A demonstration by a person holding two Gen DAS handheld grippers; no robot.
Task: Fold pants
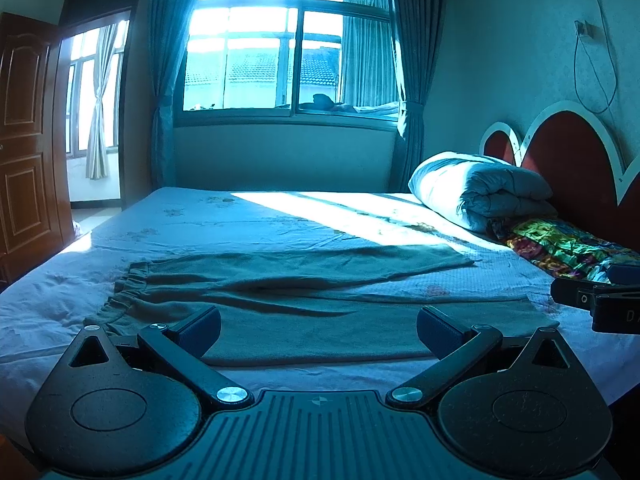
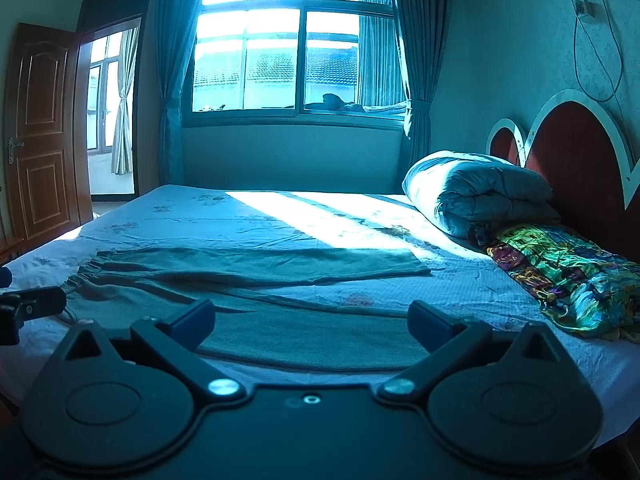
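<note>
Grey-green pants [image 1: 304, 300] lie spread flat on the bed [image 1: 248, 220], waistband to the left, both legs running right, slightly apart. They also show in the right wrist view [image 2: 256, 304]. My left gripper [image 1: 319, 330] is open and empty, hovering just above the near leg's front edge. My right gripper [image 2: 311, 322] is open and empty, over the same near leg further right. The right gripper shows at the right edge of the left wrist view [image 1: 600, 300]. The left gripper shows at the left edge of the right wrist view [image 2: 28, 308].
A folded grey duvet [image 1: 480, 192] and a colourful cloth [image 1: 560, 248] lie at the bed's right by the red headboard [image 1: 576, 160]. A window [image 1: 288, 40] with curtains is behind the bed. A wooden door [image 1: 24, 140] stands open at left.
</note>
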